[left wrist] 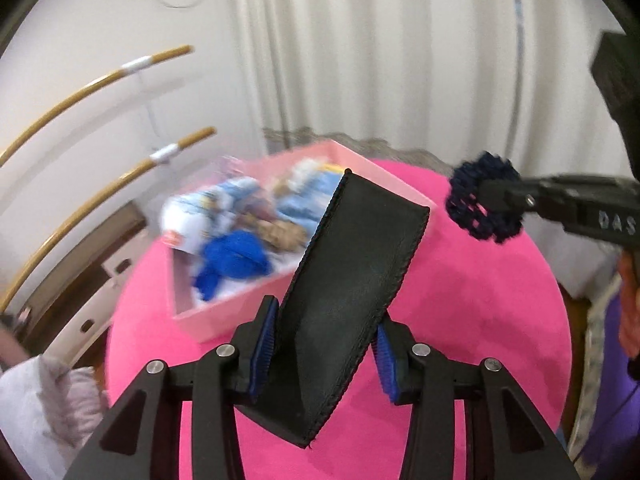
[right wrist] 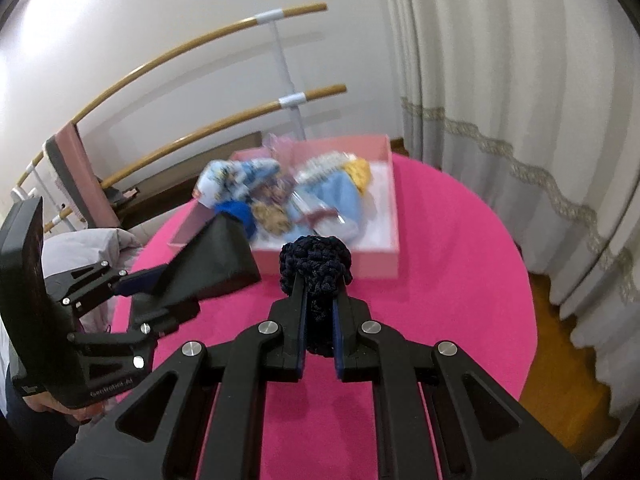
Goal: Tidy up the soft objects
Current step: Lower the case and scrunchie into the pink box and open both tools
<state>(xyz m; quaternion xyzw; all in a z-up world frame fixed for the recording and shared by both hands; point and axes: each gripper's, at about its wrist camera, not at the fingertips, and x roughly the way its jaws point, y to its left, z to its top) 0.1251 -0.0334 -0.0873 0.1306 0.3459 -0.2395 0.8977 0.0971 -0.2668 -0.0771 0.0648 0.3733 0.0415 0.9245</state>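
Closest to the left camera, the left gripper (left wrist: pixel 324 344) has its fingers (left wrist: pixel 265 344) squeezed on a flat black cloth piece (left wrist: pixel 352 280). The piece is folded and stitched along its edge. It sticks up and forward from the fingers and holds its shape, so it looks a bit stiff but bendy and light. It is held low down, near one end, which seems a good place because the rest hangs free and can be laid down first.

Closest to the right camera, the right gripper (right wrist: pixel 320 316) has its fingers (right wrist: pixel 298 320) pinched narrow on a dark blue knitted scrunchie (right wrist: pixel 316 264). It looks squishy and very light. It bulges out above the fingertips, so a grip across its middle should hold it.

Both things are up in the air over the round desk with its bright pink cover (right wrist: pixel 460 260).

Farther back on the desk sits the pink box (right wrist: pixel 390 184). Inside is a blurry heap of soft things (right wrist: pixel 280 196), blue, pale blue, yellow and tan. Behind it are wooden rails (right wrist: pixel 192 44) and a white curtain (right wrist: pixel 500 80).
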